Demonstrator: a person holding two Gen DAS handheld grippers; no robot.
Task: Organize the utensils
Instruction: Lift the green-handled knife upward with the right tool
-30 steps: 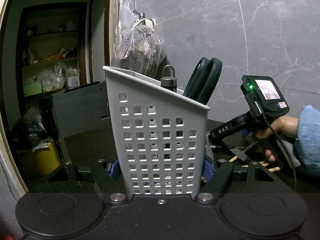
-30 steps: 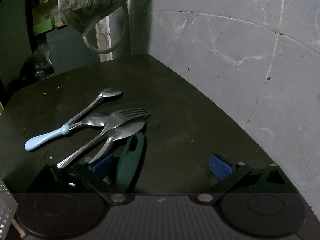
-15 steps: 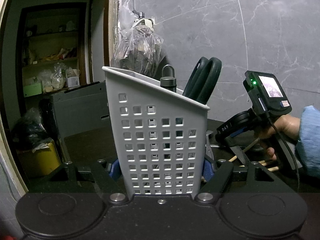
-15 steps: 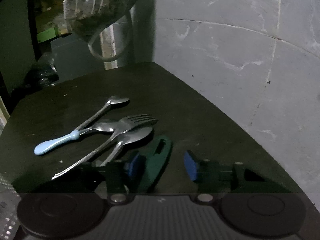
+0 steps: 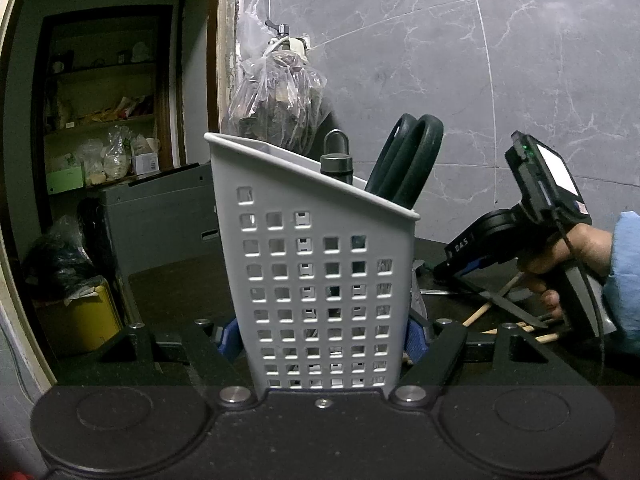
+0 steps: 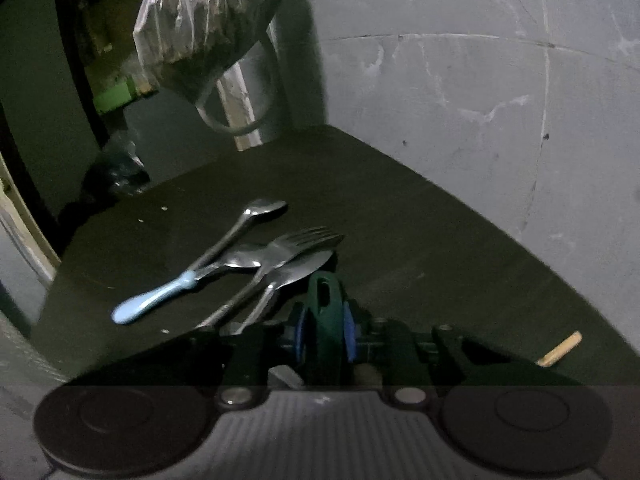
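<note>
Left wrist: left tool grips white basket holding scissors; right tool clamps green handle.

Green-handled knife, likely lifted; cutlery piled.

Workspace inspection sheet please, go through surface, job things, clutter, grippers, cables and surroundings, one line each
Surface: dark table, specks on it.
Job's things: white caddy holds scissors and a dark-handled tool; fork, three spoons, one blue-handled, and chopsticks lie loose on the table; green-handled knife in the right jaws.
Clutter: hanging plastic bag.
Grippers: left gripper shut on the caddy; right gripper shut on the knife handle.
Cables: one black cable runs down from the right gripper's screen.
Surroundings: grey marble wall, doorway to cluttered shelves, yellow box.
</note>
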